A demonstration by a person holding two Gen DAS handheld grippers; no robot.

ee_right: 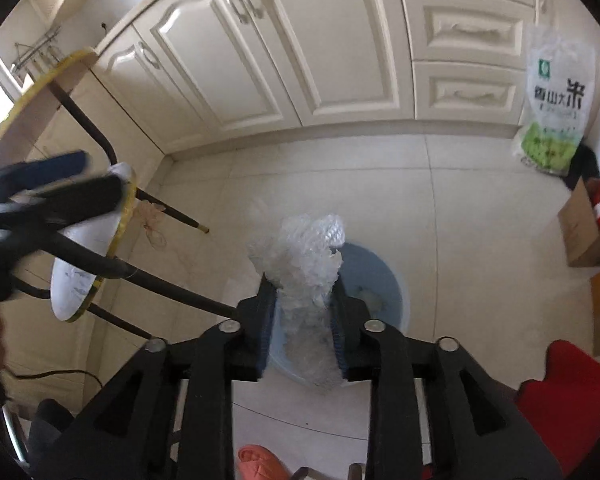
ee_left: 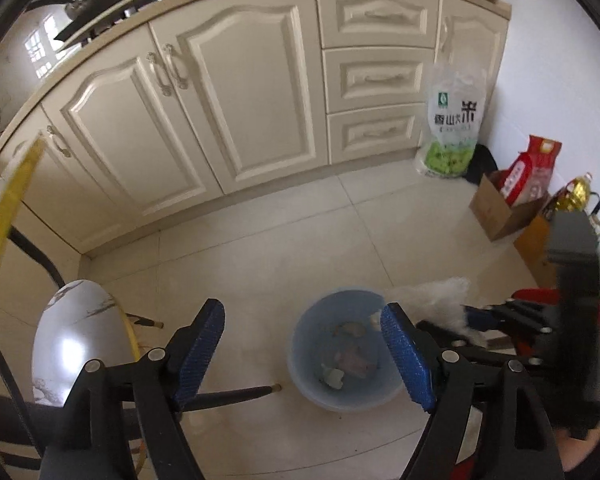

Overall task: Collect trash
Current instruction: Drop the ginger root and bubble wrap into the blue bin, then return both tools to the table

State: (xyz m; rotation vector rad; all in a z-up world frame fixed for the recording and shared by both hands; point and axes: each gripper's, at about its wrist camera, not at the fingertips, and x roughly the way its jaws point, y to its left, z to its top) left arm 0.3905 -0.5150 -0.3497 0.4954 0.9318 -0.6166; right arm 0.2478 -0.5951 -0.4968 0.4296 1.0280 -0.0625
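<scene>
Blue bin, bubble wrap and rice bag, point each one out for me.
Blue bin (ee_left: 312,390), left wrist view, on its inner wall near the bottom.
Bubble wrap (ee_right: 306,264), right wrist view, on the bunched middle above the right gripper (ee_right: 304,334).
Rice bag (ee_left: 454,120), left wrist view, on its printed front.

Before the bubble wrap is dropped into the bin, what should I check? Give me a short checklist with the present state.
1. Bubble wrap between right gripper pads: ok, gripped.
2. Wrap above the blue bin: ok, the bin lies directly behind it.
3. Bin has room: ok, only a few scraps on the bottom.
4. Left gripper empty: ok, open, nothing between the pads.
5. Left gripper clear of the drop path: cannot tell.
6. Bin upright: ok.
</scene>
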